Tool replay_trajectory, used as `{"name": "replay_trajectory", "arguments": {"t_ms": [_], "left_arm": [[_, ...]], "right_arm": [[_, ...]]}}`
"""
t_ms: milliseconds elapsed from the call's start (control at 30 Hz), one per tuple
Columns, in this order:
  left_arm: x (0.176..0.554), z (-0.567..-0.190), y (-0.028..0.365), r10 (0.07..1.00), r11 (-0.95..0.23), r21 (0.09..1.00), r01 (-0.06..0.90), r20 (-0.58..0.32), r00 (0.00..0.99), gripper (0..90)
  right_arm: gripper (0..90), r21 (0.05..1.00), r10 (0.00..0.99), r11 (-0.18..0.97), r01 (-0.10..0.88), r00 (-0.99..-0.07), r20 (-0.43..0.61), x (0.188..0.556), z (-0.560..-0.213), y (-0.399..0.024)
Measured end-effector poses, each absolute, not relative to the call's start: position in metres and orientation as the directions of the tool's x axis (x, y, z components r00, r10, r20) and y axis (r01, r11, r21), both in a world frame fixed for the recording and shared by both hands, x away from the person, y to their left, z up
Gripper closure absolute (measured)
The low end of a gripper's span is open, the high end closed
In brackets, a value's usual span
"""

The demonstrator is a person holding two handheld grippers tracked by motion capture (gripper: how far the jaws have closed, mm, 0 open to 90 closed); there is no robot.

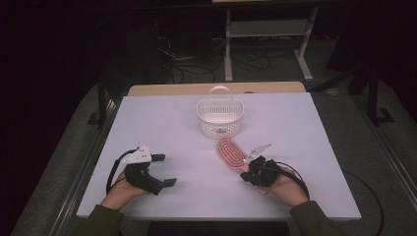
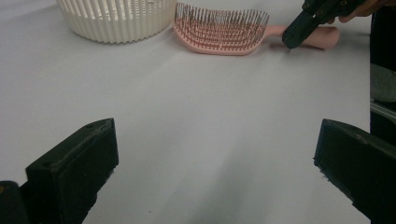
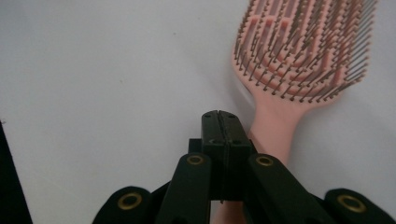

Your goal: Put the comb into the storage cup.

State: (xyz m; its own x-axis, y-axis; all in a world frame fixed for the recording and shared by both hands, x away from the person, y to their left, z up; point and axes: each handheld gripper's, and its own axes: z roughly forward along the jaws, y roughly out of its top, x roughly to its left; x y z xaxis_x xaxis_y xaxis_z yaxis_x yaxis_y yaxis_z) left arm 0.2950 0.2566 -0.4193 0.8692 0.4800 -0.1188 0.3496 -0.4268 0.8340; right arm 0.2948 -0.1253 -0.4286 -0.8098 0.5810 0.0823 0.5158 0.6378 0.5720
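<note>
White surface (image 1: pixel 162 123) is sitting under dim light, dark floor beyond. Pink hairbrush (image 1: pixel 231 153) is lying bristles-up at 5 o'clock of the white basket (image 1: pixel 220 118), just beside it, probably staged for loading. Right gripper (image 3: pixel 219 122), fingers pressed together and gripping nothing, is hovering over the handle. Left gripper (image 1: pixel 162 169), fingers spread wide and empty, is waiting at 9 o'clock. Its view is showing bristle height; the high view is showing the layout.

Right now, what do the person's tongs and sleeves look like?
Both tongs are black with blocky jaws. The left tongs carry a grey three-cornered plate and a black cable; the right tongs have the same, plus brass rivets. The sleeves are olive green.
</note>
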Motion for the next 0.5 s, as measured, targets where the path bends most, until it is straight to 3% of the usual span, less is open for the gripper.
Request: {"name": "replay_trajectory", "arguments": {"t_ms": [500], "left_arm": [[0.295, -0.42, 0.256, 0.476, -0.428, 0.833, 0.349, -0.12, 0.871, 0.0]], "right_arm": [[89.1, 0.562, 0.623, 0.624, 0.543, -0.78, 0.061, 0.3, -0.43, -0.146]]}}
